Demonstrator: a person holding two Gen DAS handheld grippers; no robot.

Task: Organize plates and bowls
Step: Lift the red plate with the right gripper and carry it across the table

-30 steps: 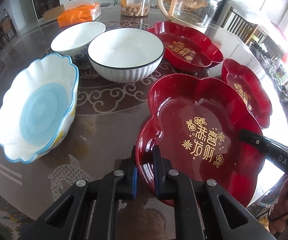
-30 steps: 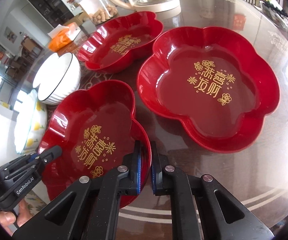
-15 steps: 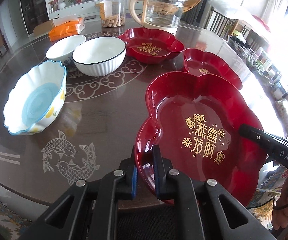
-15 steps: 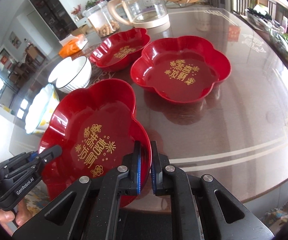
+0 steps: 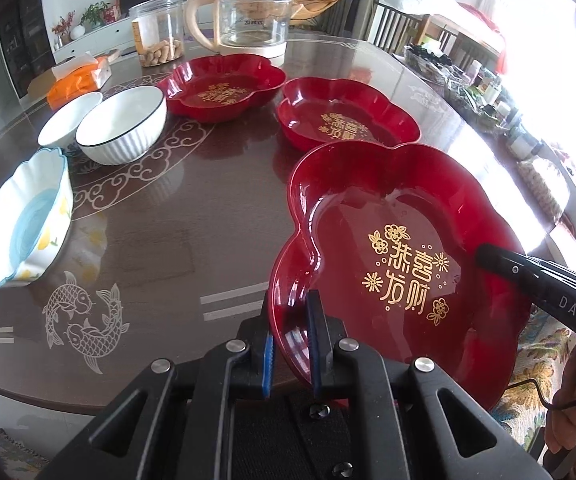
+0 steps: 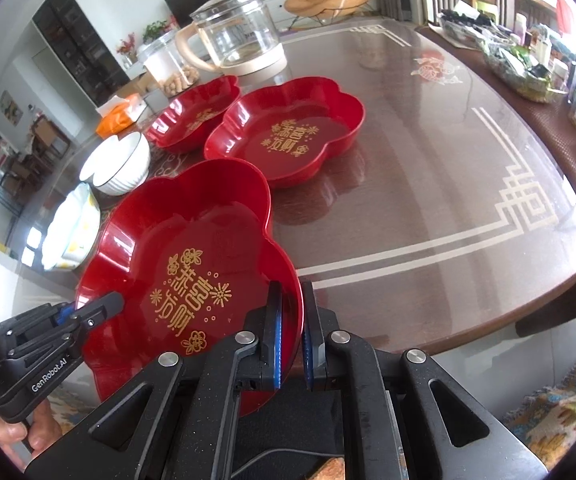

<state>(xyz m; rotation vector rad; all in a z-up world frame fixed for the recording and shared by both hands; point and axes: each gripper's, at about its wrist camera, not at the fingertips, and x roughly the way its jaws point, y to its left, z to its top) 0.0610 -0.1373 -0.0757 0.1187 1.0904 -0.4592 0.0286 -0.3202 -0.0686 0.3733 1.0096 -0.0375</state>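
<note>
A red flower-shaped plate [image 5: 400,248] [image 6: 192,248] with gold characters hangs in the air at the table's near edge. My left gripper [image 5: 290,320] is shut on its left rim, and my right gripper [image 6: 290,308] is shut on its right rim. Two more red plates [image 5: 348,120] [image 5: 224,88] [image 6: 288,136] [image 6: 192,116] rest on the table beyond it. To the left stand a ribbed white bowl [image 5: 122,126] [image 6: 118,164], a smaller white bowl [image 5: 68,118] and a scalloped blue-and-white bowl [image 5: 24,216] [image 6: 70,232].
At the back of the glass-topped table [image 5: 192,216] stand a glass kettle [image 5: 254,12], a jar of peanuts [image 5: 158,34] and an orange tissue pack [image 5: 74,80]. Clutter lines the far right side. A patterned rug [image 6: 560,412] lies under the table edge.
Both grippers have drawn the held red plate back toward the table's near edge and slightly up. The bowls and the other plates look farther away.
</note>
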